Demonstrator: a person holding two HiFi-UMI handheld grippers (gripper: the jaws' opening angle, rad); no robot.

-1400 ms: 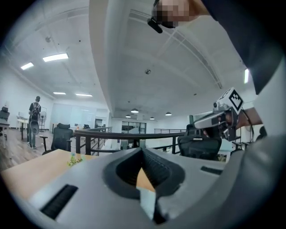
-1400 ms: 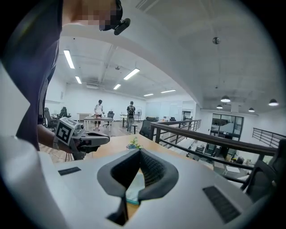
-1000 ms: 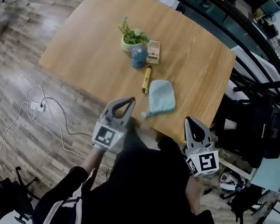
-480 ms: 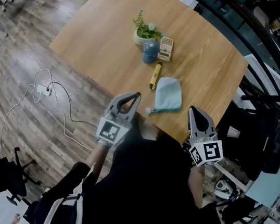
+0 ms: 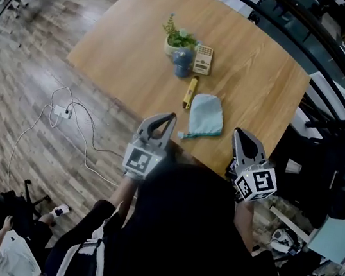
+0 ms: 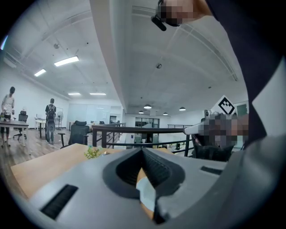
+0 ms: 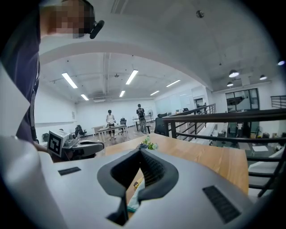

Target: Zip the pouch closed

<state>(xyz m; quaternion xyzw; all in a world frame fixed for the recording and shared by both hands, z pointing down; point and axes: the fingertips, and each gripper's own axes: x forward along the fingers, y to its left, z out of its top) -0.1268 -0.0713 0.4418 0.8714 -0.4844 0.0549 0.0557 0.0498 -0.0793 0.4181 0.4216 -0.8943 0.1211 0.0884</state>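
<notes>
Risk begins closest in, at the tools themselves. The left gripper [image 5: 167, 118] and the right gripper [image 5: 238, 134] both hang over the near edge of the table [image 5: 261, 70], each with its jaws pressed together at the tips and nothing between them. Neither touches anything. Shut like that they can only nudge, so reaching in without opening first would likely shove the target rather than catch it.

Just beyond the tips, between the two, the pale blue pouch [image 5: 207, 112] lies flat on the wood near that edge, its small tail [image 5: 182, 135] trailing toward the left gripper. Whether the zip stands open, and where the slider sits, is too small to tell. The cloth looks soft and light. Pulling the slider with no hold on the fabric would probably bunch it or drag it along, and a drag toward the person could tip it off the edge.

Just beside it, further in, lies a yellow marker [image 5: 190, 92], which a sideways sweep could set rolling. Farther off stand a blue object [image 5: 183, 62], a beige box [image 5: 203, 59] and a potted plant [image 5: 175, 40], well apart from the work and at little risk.
</notes>
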